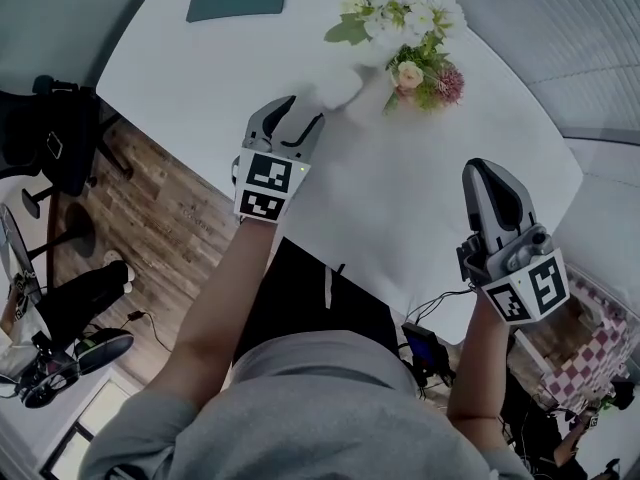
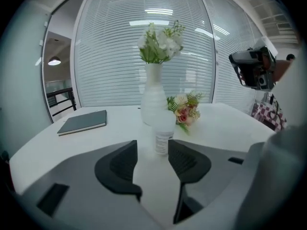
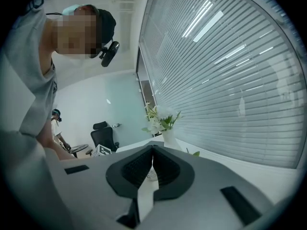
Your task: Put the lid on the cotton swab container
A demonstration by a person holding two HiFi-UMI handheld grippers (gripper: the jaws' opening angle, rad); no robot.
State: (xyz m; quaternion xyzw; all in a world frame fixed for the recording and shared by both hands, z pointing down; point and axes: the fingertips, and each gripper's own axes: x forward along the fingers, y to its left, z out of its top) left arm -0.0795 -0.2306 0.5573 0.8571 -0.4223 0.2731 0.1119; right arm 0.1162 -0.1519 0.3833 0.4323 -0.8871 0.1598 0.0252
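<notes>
The cotton swab container [image 2: 163, 137] is a small whitish tub with a printed label, standing on the white table [image 2: 225, 123] right in front of the vase. Its top blends into the vase behind it. In the head view the container [image 1: 338, 86] stands just past my left gripper [image 1: 290, 113]. The left gripper [image 2: 153, 159] is open, its dark pads [image 2: 122, 164] wide apart, and the container is beyond the tips, untouched. My right gripper [image 1: 481, 171] hovers over the table's near right part, away from the container. The right gripper [image 3: 152, 153] is shut, with nothing gripped.
A white vase of flowers [image 2: 154, 97] stands behind the container, with a small pink posy [image 2: 183, 110] lying to its right. A dark notebook [image 2: 82, 121] lies at the far left. The table edge [image 1: 300, 243] runs close to my body; office chairs [image 1: 60, 138] stand on the wooden floor to the left.
</notes>
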